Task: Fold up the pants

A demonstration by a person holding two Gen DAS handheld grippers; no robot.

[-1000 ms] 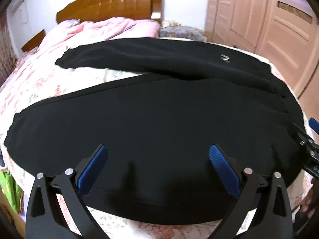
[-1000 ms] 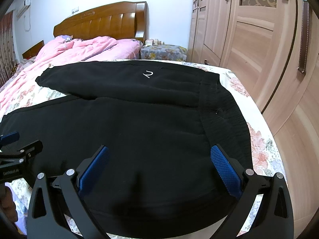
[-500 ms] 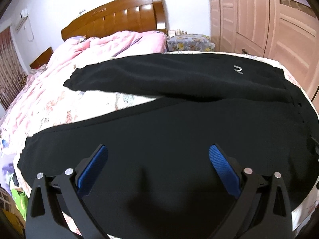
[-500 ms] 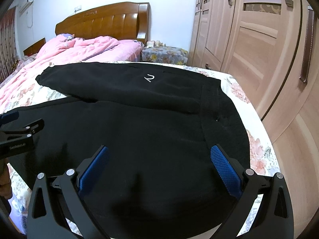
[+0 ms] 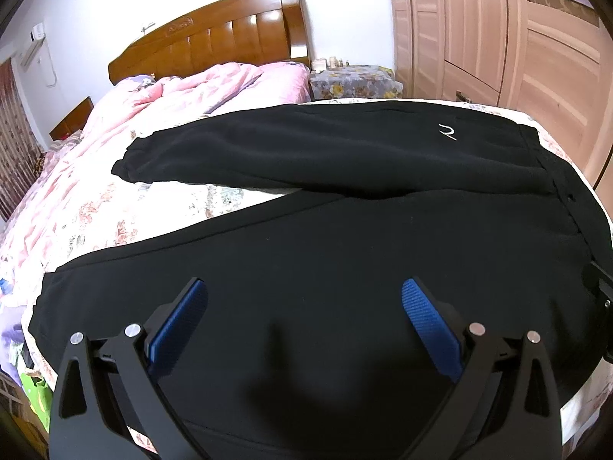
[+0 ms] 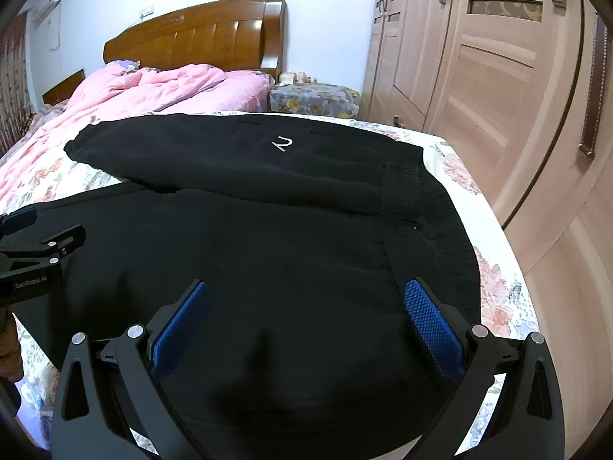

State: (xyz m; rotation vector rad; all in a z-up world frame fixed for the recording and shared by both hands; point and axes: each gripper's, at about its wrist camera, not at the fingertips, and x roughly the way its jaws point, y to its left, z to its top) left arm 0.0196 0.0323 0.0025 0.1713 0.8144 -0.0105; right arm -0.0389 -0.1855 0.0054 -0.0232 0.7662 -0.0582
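Left wrist view: the black fleece pants (image 5: 345,253) lie spread on the floral-quilted bed (image 5: 115,214), the near hem cut off behind the left gripper (image 5: 304,326), whose jaws are spread wide and empty. Compared with a second ago, more headboard shows.

Right wrist view: the right gripper (image 6: 306,322) is likewise released above the waistband end (left cuff hidden).
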